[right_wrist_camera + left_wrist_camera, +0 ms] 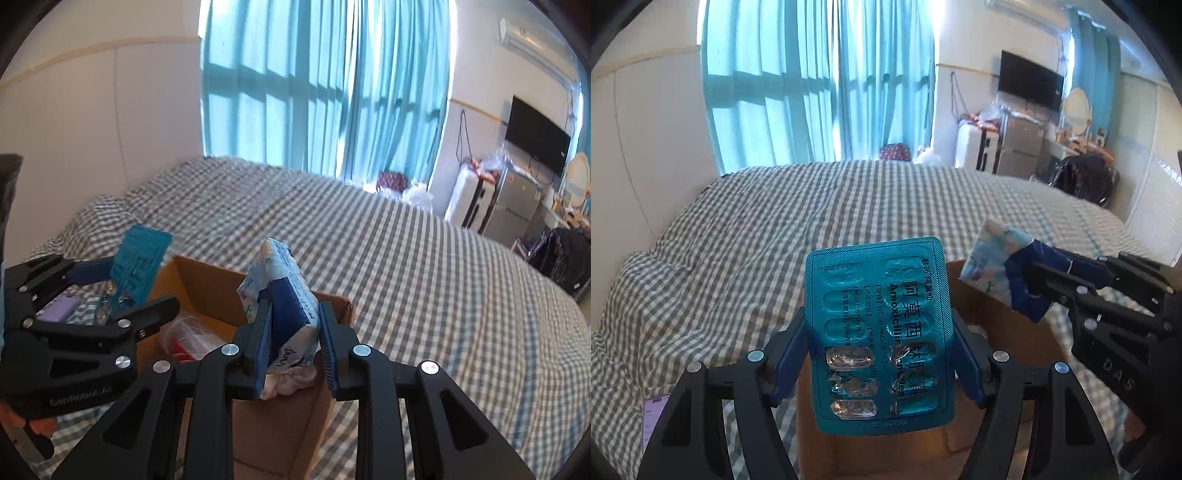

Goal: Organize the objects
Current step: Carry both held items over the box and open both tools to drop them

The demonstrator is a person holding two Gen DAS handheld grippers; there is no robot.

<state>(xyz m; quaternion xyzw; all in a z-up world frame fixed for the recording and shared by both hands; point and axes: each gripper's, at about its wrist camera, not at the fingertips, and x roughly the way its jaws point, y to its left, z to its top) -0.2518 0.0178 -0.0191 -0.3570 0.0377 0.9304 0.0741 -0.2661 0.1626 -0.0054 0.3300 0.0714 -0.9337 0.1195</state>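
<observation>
Grippers both loaded above the box: left gripper clamps a blister pack, right gripper clamps a tissue pack. Step in hand appears to be depositing; next, lower and release inside.

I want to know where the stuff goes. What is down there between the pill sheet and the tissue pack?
The open cardboard box on the bed: in the right wrist view its opening lies between and below the blister pack and the tissue pack.
</observation>
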